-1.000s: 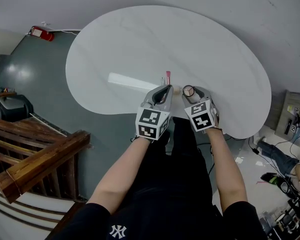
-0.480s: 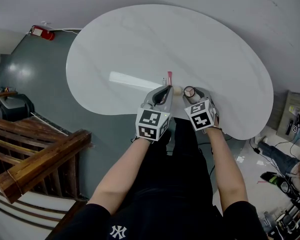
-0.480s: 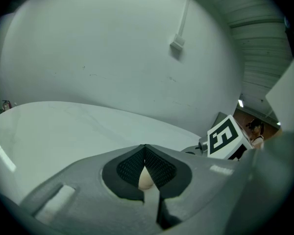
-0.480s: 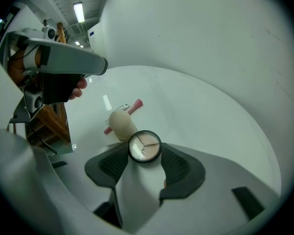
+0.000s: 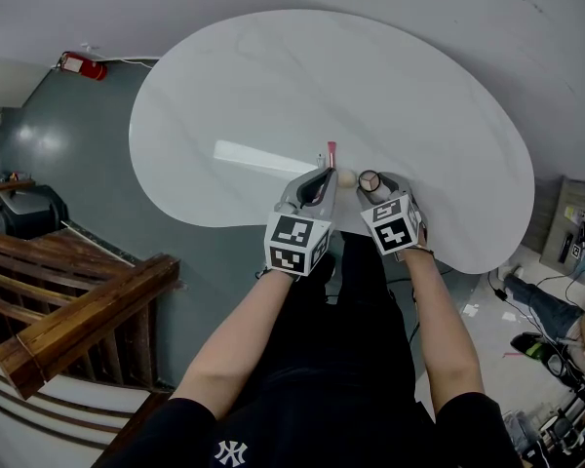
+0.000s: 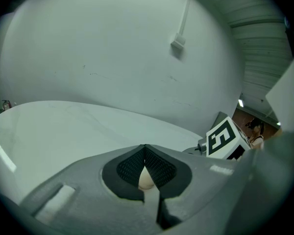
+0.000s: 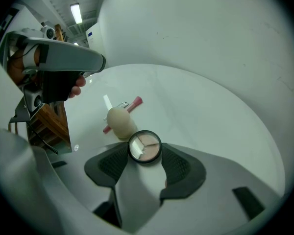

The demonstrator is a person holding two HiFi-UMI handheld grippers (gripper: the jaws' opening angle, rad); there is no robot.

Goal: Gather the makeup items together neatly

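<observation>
A round black-rimmed compact (image 7: pixel 144 147) with pink powder under its clear lid sits between the pads of my right gripper (image 7: pixel 145 152), which is shut on it. Just beyond it a beige egg-shaped sponge (image 7: pixel 120 122) stands on the white table (image 5: pixel 273 86), and a pink lip-gloss stick (image 7: pixel 130 105) lies behind the sponge. In the head view the sponge (image 5: pixel 347 177) sits between my left gripper (image 5: pixel 322 177) and my right gripper (image 5: pixel 374 181). My left gripper (image 6: pixel 145 149) is shut with nothing in it; the sponge (image 6: pixel 146 178) shows through the gap below its pads.
All the items lie near the table's front edge, close to the person's body. A wooden railing (image 5: pixel 78 310) stands low at the left and a red fire extinguisher (image 5: pixel 83 64) lies on the floor at the far left. The right gripper's marker cube (image 6: pixel 225 138) shows at the right.
Almost nothing. Both grippers have shifted only slightly, and the compact stays in the right gripper.
</observation>
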